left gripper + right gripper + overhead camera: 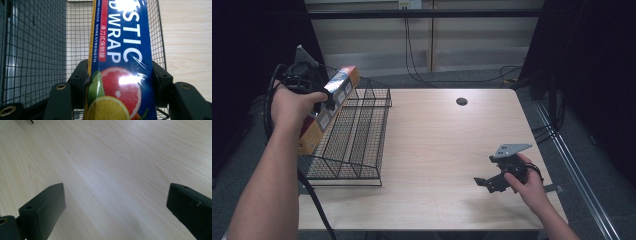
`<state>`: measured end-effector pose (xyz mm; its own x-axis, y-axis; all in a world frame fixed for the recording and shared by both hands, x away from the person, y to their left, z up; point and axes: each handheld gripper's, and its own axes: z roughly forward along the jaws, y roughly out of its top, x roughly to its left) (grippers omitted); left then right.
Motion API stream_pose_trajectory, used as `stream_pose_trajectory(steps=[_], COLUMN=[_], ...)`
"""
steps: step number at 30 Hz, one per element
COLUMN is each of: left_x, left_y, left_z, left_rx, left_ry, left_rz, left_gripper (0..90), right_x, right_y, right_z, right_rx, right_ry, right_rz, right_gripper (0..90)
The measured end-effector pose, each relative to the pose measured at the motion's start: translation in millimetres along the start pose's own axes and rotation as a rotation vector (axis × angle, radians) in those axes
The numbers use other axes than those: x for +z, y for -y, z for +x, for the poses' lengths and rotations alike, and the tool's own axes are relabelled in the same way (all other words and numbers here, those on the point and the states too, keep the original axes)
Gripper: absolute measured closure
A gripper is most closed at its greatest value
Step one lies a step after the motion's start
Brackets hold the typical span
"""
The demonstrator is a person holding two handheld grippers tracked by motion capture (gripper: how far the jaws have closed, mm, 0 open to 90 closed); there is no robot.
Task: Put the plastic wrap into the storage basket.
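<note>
Tabletop [447,165]: pale wood, spans the centre of the high view; a small dark round spot sits upper centre.
Wire rack [357,145]: black mesh, stepped tiers, at the left edge of the tabletop; in the left gripper view its mesh [45,50] lies behind and below the box.
Plastic wrap box [329,107]: long, narrow carton, orange and blue faces, held tilted over the rack in the upper left of the high view, far end higher. In the left gripper view the blue face [122,50] with citrus print runs up the middle of the frame, wrapped in glossy film.
Left gripper [328,101]: jaws pinch the plastic wrap box across its narrow width, partway along its length; pads press on both long sides.
Right gripper [484,182]: lower right of the high view, low over bare tabletop, well apart from the rack; in the right gripper view its jaws stand spread with nothing between them.
Handling, judged: box likely light, stiff cardboard with a roll inside; long shape will want to swing if gripped near an end. Film looks slick, so a firm pinch on the flat long sides near mid-length seems best.
Next, judged: lower it level into a rack tier.
</note>
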<state>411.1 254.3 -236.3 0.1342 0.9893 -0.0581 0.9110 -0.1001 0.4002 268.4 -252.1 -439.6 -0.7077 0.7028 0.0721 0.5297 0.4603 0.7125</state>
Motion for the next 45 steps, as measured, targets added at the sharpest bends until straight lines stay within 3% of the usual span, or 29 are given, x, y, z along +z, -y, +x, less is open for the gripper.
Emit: stream_pose_trajectory(steps=[12,13,21,28,39,41,42,45], left_x=[10.4,11.0,15.2,17.2,28.0,28.8,29.8,31.7], left_y=[5.3,6.2,9.8,12.4,15.9,16.7,17.2,18.2], left_z=[11.6,12.2,17.0,19.5,20.9,23.1,22.2,23.9], left_rx=[-0.06,-0.078,-0.118,-0.124,-0.182,-0.165,-0.18,-0.166], left_ry=[-0.058,-0.063,-0.054,-0.077,-0.09,-0.089,-0.094,-0.087], left_rz=[-0.005,-0.012,-0.011,-0.008,0.006,0.013,0.007,0.023], left_gripper=[44.0,44.0,44.0,43.8,43.7,43.5,43.6,43.5], right_x=[0.4,0.4,1.6,2.2,0.7,0.9,0.9,0.8], right_y=[0.4,0.5,0.9,0.8,0.3,0.4,0.4,0.3], right_z=[0.1,0.1,0.6,2.2,2.0,2.1,2.1,2.2], right_rx=[0.001,0.002,0.003,-0.005,-0.009,-0.008,-0.008,-0.008], right_ry=[0.006,0.006,0.001,-0.005,0.001,0.003,0.003,-0.001], right_rz=[0.0,0.0,0.005,0.009,0.004,0.005,0.006,0.005], right_gripper=[1.8,1.8,1.7,1.8,1.8,1.8,1.8,1.8])
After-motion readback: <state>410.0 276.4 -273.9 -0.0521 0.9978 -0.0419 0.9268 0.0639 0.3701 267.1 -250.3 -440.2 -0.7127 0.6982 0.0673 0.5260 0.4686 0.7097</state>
